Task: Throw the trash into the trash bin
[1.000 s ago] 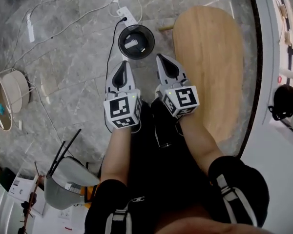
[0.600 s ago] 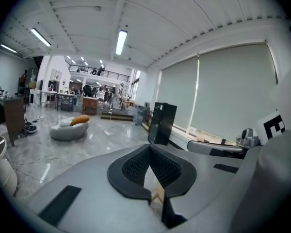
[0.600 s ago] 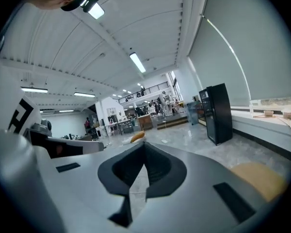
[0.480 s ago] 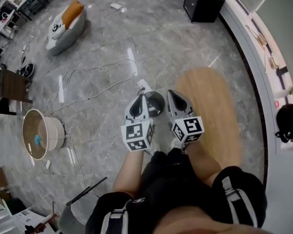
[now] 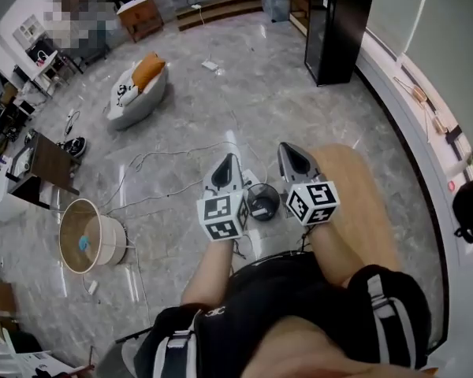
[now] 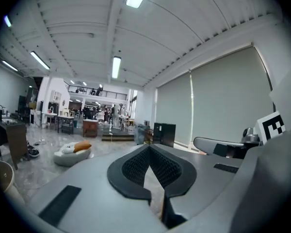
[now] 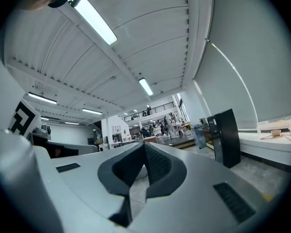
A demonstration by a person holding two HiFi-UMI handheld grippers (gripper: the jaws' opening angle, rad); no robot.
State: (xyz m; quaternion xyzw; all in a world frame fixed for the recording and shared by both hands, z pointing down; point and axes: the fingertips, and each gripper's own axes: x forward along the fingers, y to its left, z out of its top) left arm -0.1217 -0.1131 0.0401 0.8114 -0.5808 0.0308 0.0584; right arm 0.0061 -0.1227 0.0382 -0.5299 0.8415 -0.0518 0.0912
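In the head view a small black round trash bin (image 5: 262, 203) stands on the grey marble floor, seen low between my two grippers. The left gripper (image 5: 230, 160) and right gripper (image 5: 288, 150) are held side by side in front of the person's body, pointing roughly level into the room. In the left gripper view the left gripper (image 6: 149, 147) has its jaws meeting at the tips with nothing between them. The right gripper (image 7: 144, 144) in its own view is also shut and empty. No trash shows in any view.
An oval wooden table (image 5: 366, 199) stands right of the bin. White cables (image 5: 165, 160) trail across the floor. A round beige basket (image 5: 87, 242) sits at left, a white seat with an orange cushion (image 5: 138, 93) farther back, and a black cabinet (image 5: 337, 30) by the curved wall.
Both grippers have risen from pointing down at the bin to pointing level. The head view has tilted up, so the bin now appears lower and the far room shows.
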